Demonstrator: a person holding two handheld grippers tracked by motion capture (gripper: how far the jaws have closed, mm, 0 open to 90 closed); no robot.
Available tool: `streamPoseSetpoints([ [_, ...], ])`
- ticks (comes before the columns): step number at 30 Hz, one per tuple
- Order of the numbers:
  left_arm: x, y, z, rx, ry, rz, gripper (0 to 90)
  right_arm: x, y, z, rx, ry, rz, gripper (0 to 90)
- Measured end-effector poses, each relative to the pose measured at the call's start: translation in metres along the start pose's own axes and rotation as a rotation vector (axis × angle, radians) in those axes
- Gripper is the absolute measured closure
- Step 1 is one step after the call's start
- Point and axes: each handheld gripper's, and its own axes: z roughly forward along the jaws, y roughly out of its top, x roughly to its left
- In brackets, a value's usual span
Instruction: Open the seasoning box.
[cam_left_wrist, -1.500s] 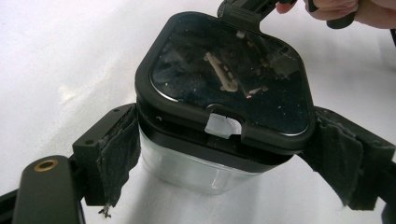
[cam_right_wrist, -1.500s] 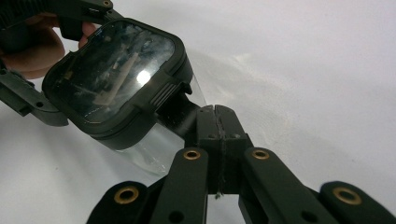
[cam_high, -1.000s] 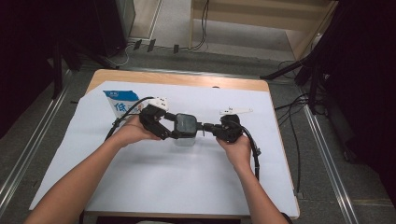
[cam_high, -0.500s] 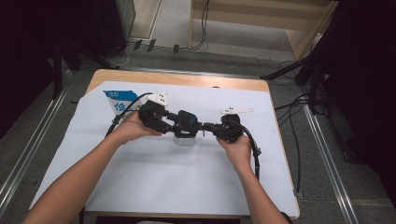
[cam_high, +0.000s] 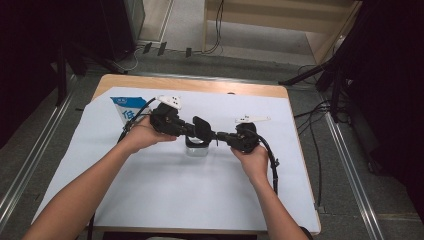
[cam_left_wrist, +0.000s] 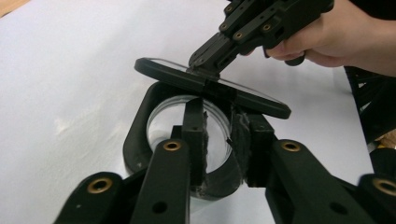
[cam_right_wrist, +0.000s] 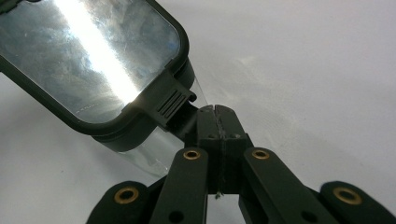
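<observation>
High view: clear container (cam_high: 196, 148) mid-table on the white sheet (cam_high: 165, 195), left gripper (cam_high: 192, 131) and right gripper (cam_high: 223, 136) meeting over it.

Left gripper view: jaws just closed in, now clamped across the container's rim (cam_left_wrist: 140, 140); lid (cam_left_wrist: 163, 72) tilted above it.

Right gripper view: jaws pressed together, pinching the lid's tab (cam_right_wrist: 170, 103).

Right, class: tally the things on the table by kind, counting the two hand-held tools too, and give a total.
Grippers: 2, the left gripper and the right gripper
Clear containers with a black rim: 1, the container
Black-framed lids: 1, the lid
Blue and white packets: 1, the packet
White sheets covering the table: 1, the sheet
Total: 6
</observation>
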Motion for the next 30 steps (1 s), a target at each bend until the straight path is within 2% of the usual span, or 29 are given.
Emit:
streamPoseSetpoints([
  [3,-0.002,0.004,0.002,0.019,0.01,-0.001,81.1,0.0,-0.001,0.0,0.004,0.001,0.004,90.0],
  [6,-0.006,0.009,0.002,0.018,0.037,0.021,82.2,0.0,-0.001,0.0,0.002,-0.002,0.005,90.0],
  [9,-0.006,0.013,0.002,0.03,0.045,0.012,83.2,0.0,-0.001,0.001,0.0,-0.001,0.009,90.0],
  [19,-0.009,0.029,0.006,0.03,0.041,0.004,84.2,0.001,-0.004,0.0,0.001,0.001,0.018,90.0],
  [30,-0.012,0.043,0.018,0.066,0.03,0.008,84.4,0.001,-0.009,0.0,0.007,0.003,0.031,90.0],
])
